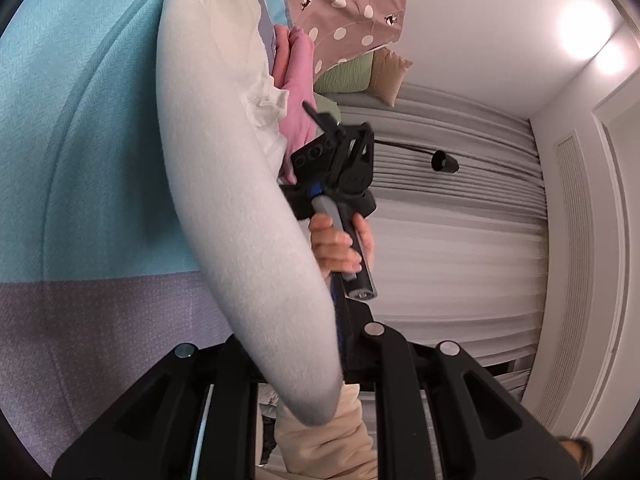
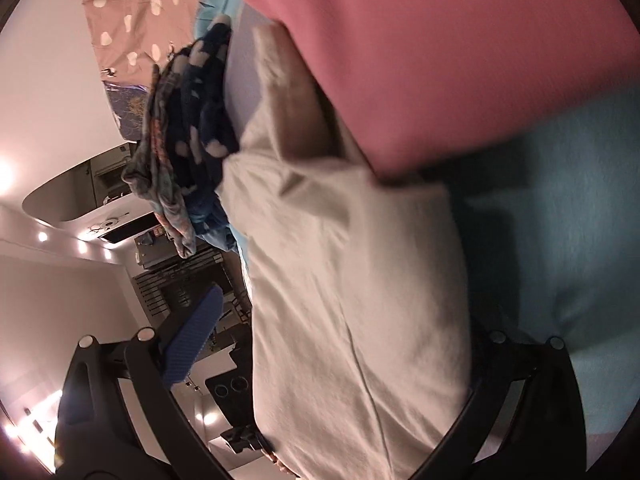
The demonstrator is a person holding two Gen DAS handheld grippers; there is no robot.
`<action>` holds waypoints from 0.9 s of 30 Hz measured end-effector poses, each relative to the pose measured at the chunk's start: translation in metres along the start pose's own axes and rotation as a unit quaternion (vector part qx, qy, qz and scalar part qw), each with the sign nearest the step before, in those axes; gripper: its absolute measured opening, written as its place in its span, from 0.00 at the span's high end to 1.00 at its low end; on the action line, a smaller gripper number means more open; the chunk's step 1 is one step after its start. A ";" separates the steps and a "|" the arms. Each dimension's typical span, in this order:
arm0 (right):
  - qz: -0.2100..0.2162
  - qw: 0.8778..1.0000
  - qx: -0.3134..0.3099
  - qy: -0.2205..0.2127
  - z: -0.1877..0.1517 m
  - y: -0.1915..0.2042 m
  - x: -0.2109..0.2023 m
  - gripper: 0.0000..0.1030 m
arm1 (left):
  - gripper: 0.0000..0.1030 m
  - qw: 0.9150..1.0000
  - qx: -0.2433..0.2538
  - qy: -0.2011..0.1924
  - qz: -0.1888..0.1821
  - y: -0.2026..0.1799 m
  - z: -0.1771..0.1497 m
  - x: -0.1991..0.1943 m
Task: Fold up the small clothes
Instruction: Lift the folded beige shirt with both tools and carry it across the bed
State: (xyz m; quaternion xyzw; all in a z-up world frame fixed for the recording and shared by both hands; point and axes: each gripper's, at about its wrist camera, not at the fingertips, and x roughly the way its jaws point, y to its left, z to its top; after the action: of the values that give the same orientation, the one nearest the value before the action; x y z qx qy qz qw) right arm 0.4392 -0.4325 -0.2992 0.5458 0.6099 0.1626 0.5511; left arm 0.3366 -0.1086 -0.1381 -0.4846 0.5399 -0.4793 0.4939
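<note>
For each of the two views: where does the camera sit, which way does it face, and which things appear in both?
Left wrist: on the left gripper, rolled sideways; faces a white garment, the turquoise blanket and curtains; shows the right gripper and the person's hand.
Right wrist: on the right gripper, facing the white garment; the left gripper's black parts show lower down.
Shared: white garment, pink garment, turquoise blanket, polka-dot cloth.

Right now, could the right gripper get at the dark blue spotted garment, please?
Probably not straight away: the cream garment hangs between the fingers of the right gripper, and the dark blue spotted garment lies off to one side, beyond its edge.
</note>
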 end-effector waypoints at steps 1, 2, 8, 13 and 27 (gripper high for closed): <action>-0.003 1.000 -0.012 -0.004 0.002 0.003 0.000 0.03 | 0.86 1.000 0.004 0.002 0.003 -0.001 -0.001 0.001; -0.004 1.000 -0.019 -0.006 0.003 0.005 0.001 0.03 | 0.86 1.000 0.008 0.004 0.004 -0.001 -0.002 0.001; -0.063 0.993 -0.087 -0.049 -0.011 0.019 0.005 0.45 | 0.86 0.999 0.028 0.006 0.030 0.002 -0.004 0.000; -0.073 0.986 -0.126 -0.085 -0.028 0.008 -0.012 0.86 | 0.86 0.998 0.014 0.012 0.056 0.017 -0.001 0.002; -0.059 0.973 -0.199 -0.100 -0.065 0.037 -0.022 0.87 | 0.44 0.989 0.028 0.029 0.141 0.028 0.018 0.010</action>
State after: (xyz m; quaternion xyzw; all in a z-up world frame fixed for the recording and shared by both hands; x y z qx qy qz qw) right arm 0.3980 -0.4121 -0.2367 0.4016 0.5382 0.1922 0.7156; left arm 0.3527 -0.1176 -0.1674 -0.3752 0.6032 -0.4336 0.5544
